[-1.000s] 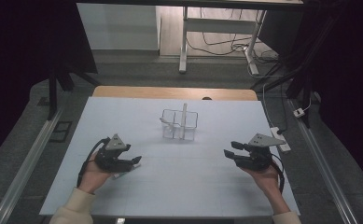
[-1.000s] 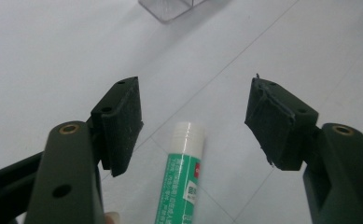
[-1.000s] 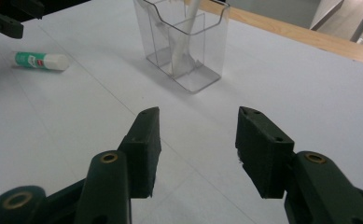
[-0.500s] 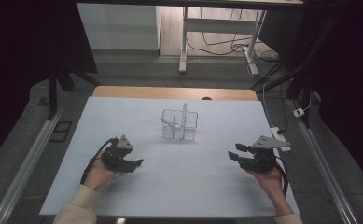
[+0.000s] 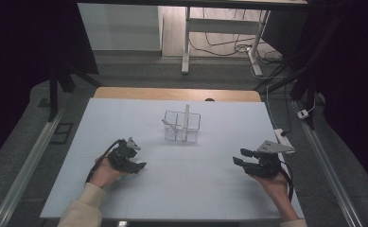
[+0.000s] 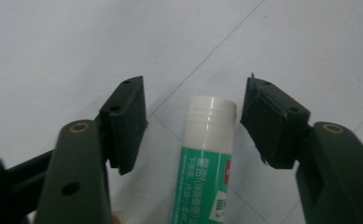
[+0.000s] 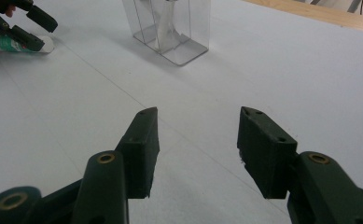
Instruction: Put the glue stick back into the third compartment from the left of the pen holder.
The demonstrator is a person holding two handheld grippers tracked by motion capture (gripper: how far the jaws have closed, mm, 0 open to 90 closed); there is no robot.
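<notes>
A glue stick (image 6: 207, 158) with a white cap and a green label lies on the white table sheet (image 5: 196, 189). My left gripper (image 6: 193, 100) straddles it, one pad on each side of the cap, with a gap left on both sides. Its jaws have just been closing around the stick and do not touch it. In the high view the left gripper (image 5: 133, 163) is low at the front left. In the right gripper view the glue stick (image 7: 25, 45) lies under the left gripper (image 7: 34, 30). My right gripper (image 7: 197, 126) (image 5: 240, 157) hovers open and empty at the front right.
A clear plastic organizer (image 5: 182, 126) (image 7: 174, 28) with compartments stands mid-table, a white item upright inside it. A wooden table edge (image 5: 177, 93) runs along the back. A white power strip (image 5: 282, 137) lies beyond the sheet's right edge.
My left hand has moved a little to the right and down toward the sheet. The right hand has stayed about where it was.
</notes>
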